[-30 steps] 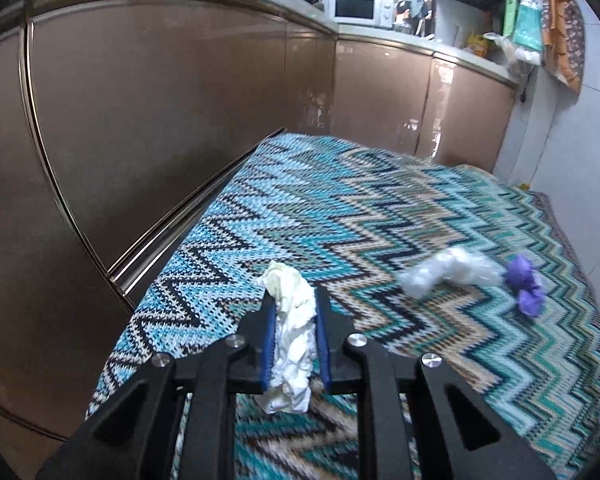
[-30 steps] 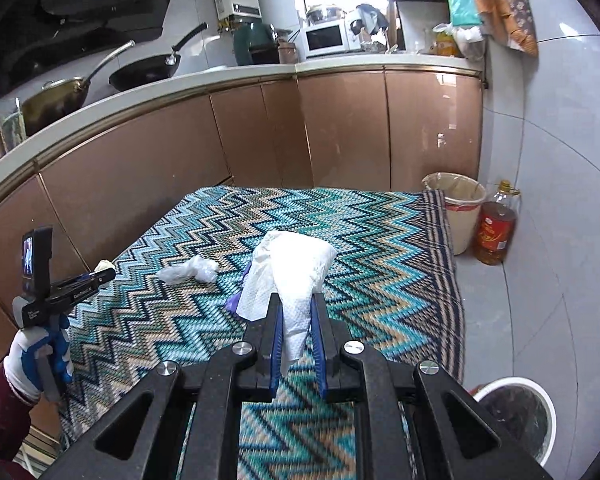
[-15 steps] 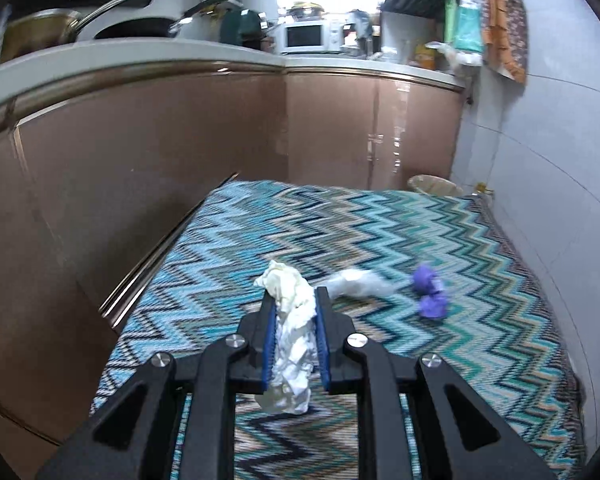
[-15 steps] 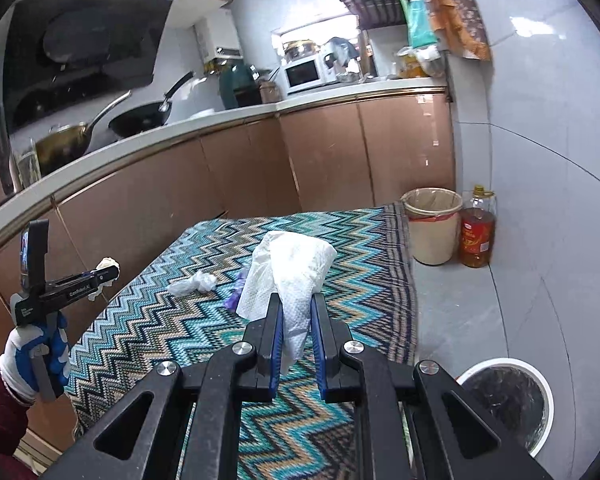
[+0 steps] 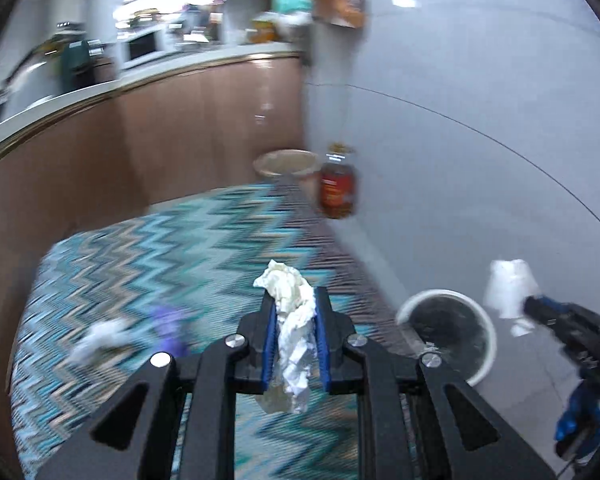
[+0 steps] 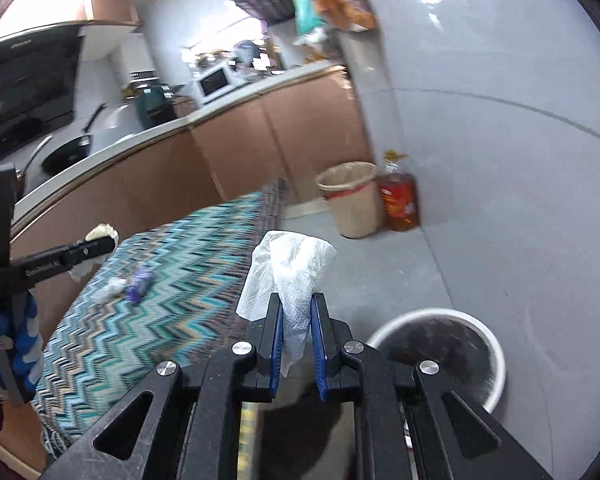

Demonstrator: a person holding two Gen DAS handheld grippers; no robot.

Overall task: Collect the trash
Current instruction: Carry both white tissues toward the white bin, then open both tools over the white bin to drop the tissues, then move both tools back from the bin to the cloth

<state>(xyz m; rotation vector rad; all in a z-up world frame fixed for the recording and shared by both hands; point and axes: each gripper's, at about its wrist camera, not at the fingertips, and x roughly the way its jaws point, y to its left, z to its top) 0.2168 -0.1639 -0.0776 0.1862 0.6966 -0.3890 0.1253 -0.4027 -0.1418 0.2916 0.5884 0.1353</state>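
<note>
I carry both loads binward: left gripper (image 5: 296,322) fingers clamp a crumpled tissue (image 5: 290,320), right gripper (image 6: 296,320) fingers clamp a paper towel (image 6: 288,272); next, centre over the white bin (image 6: 496,344) and release.

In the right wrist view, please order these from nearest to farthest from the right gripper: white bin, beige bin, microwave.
1. White bin: on the floor, just right of the right gripper.
2. Beige bin: farther ahead, by the cabinets.
3. Microwave: on the far counter.

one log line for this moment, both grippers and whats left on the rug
left gripper: shut on crumpled tissue | right gripper: shut on paper towel | white bin: near right | rug: white wad, purple scrap
</note>
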